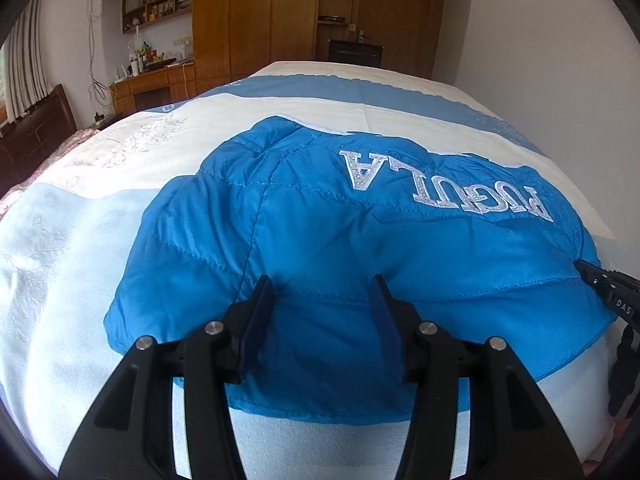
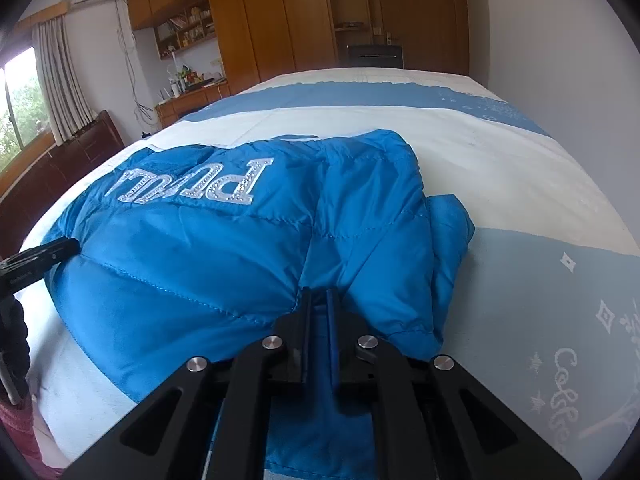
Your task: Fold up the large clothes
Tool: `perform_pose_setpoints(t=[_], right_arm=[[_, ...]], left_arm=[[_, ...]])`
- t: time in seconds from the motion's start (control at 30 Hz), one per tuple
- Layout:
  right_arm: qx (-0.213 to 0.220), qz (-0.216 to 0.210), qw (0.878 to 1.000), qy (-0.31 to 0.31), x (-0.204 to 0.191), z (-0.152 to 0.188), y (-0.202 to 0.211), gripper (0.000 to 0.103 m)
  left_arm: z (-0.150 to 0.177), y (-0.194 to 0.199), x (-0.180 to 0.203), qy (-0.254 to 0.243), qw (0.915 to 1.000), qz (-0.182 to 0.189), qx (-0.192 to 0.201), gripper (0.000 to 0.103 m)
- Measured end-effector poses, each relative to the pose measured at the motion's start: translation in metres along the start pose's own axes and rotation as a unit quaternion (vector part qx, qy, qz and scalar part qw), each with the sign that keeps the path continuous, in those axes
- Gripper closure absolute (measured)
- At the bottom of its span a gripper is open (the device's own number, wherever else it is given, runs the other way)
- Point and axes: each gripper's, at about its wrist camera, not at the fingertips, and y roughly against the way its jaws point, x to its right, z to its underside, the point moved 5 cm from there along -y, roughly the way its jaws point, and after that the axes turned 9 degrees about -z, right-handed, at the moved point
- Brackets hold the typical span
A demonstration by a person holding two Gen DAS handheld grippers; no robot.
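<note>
A quilted blue jacket (image 1: 340, 248) lies spread on the bed (image 1: 80, 240), its silver lettering (image 1: 448, 184) upside down toward the far side of the garment. The left gripper (image 1: 324, 292) sits at the jacket's near hem with its jaws spread apart, the fabric lying between and under the blue pads (image 1: 252, 332) without being squeezed. The right gripper (image 2: 319, 304) is at the jacket's near hem too, toward the bunched right part of the garment, its jaws pressed nearly together and pinching a fold of the blue fabric. Beyond the jacket, wooden wardrobes (image 2: 280, 16) stand past the bed's far end.
</note>
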Motion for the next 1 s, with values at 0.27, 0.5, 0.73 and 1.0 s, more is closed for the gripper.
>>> perform_pose_setpoints(t=[0.27, 0.5, 0.73, 1.0], right_arm=[[0.001, 0.0, 1.0, 0.0, 0.0, -0.001, 0.001, 0.098], [0.001, -0.002, 1.0, -0.003, 0.002, -0.003, 0.002, 0.098], [0.0, -0.002, 1.0, -0.004, 0.002, -0.003, 0.003, 0.098], [0.0, -0.002, 1.0, -0.005, 0.002, -0.003, 0.002, 0.098]], left_arm=[[0.007, 0.038, -0.021, 0.014, 0.9976, -0.066, 0.014, 0.045], [0.021, 0.051, -0.06, 0.063, 0.9935, -0.095, -0.005, 0.038], [0.029, 0.042, -0.066, 0.092, 0.9926, -0.076, -0.023, 0.036], [0.033, 0.031, -0.065, 0.117, 0.9912, -0.052, -0.032, 0.031]])
